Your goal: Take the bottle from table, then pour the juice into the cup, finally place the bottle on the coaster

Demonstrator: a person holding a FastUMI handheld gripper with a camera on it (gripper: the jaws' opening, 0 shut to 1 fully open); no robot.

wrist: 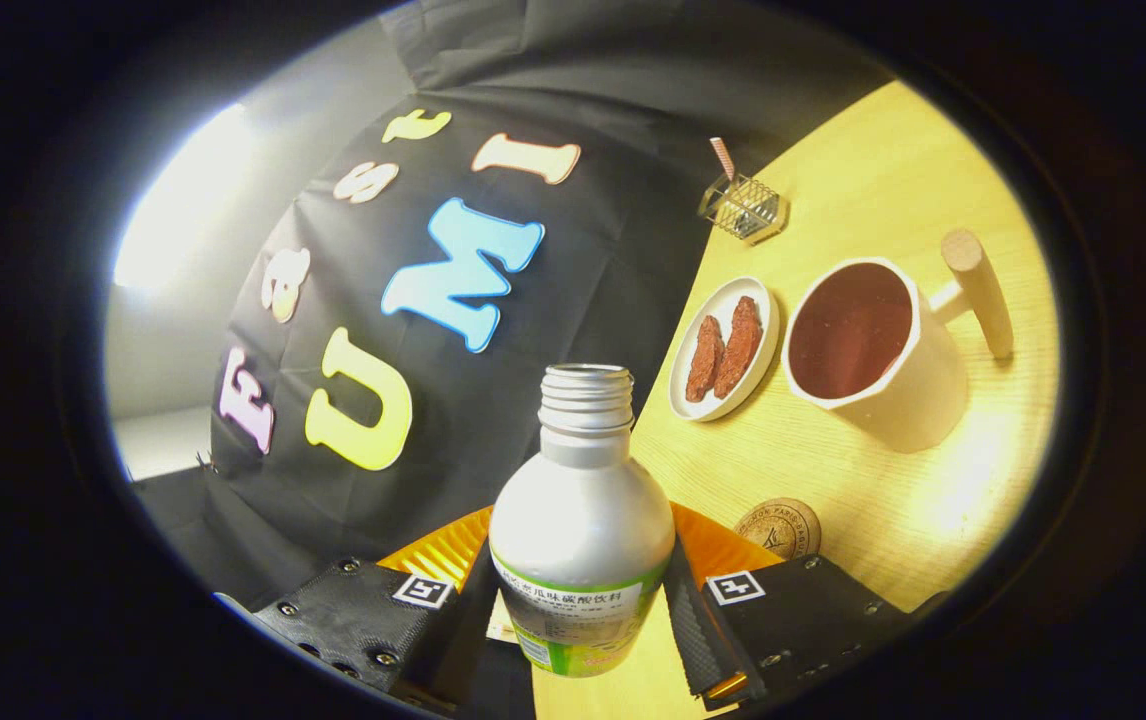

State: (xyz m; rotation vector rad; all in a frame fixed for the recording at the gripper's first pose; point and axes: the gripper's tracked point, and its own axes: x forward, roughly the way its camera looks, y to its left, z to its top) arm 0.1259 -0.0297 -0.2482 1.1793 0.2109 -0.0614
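Note:
A silver bottle (581, 510) with a green label and an open threaded neck sits between my two fingers, and my gripper (578, 600) is shut on its body. The whole view is tilted, so the bottle leans with it above the wooden table (893, 180). Beyond the fingers to the right stands a white cup (878, 350) with a wooden handle; its inside looks dark reddish. A round cork coaster (781, 528) lies on the table just ahead of my right finger, between it and the cup.
A small white plate (725, 348) with two reddish-brown pieces of food lies beside the cup. Farther back a wire holder (743, 205) with a striped straw stands near the table's far edge. The black cloth wall rises behind the bottle.

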